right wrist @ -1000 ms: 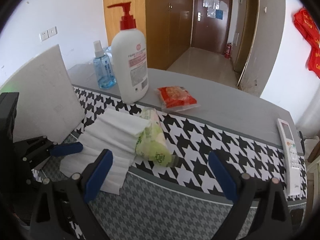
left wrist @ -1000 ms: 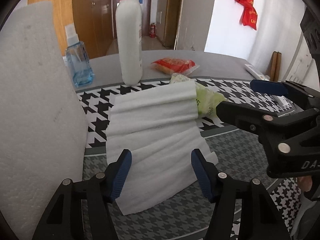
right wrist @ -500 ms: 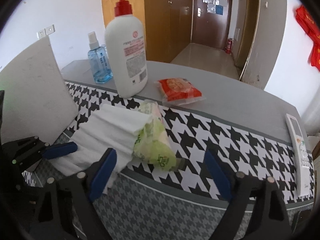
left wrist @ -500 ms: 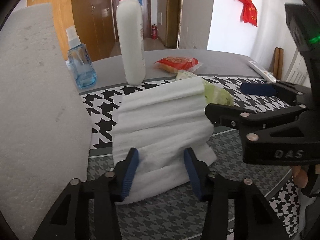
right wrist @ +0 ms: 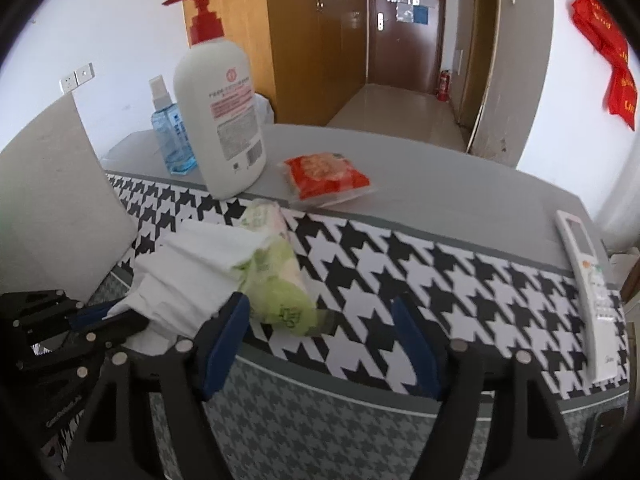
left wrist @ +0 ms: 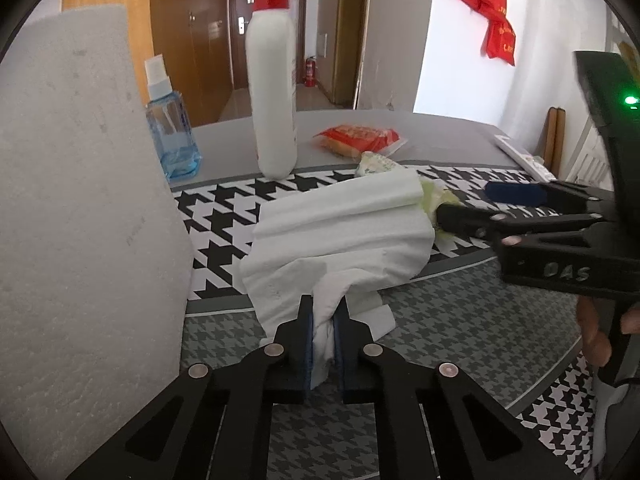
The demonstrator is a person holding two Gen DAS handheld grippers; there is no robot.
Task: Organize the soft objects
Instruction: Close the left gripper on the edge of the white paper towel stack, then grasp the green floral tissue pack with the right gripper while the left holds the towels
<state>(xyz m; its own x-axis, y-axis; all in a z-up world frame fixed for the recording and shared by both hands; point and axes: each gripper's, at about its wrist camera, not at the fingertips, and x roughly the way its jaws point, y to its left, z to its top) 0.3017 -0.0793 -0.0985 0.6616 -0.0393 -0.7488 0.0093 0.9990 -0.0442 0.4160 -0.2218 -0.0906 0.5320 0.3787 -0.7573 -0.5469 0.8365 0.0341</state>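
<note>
Pinching tissue sheets (left wrist: pixel 340 236) in left tongs (left wrist: pixel 323 332); right tongs (right wrist: pixel 320 344) closing, astride green pack (right wrist: pixel 276 280)

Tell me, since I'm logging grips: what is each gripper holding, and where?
Left gripper pinches the white tissue at its bunched near end. Right gripper holds nothing.

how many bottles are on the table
2. A tall white pump bottle with a red top stands at the far edge of the checked mat, and a small blue spray bottle stands just behind it to the left. The foam board could hide more.
</note>
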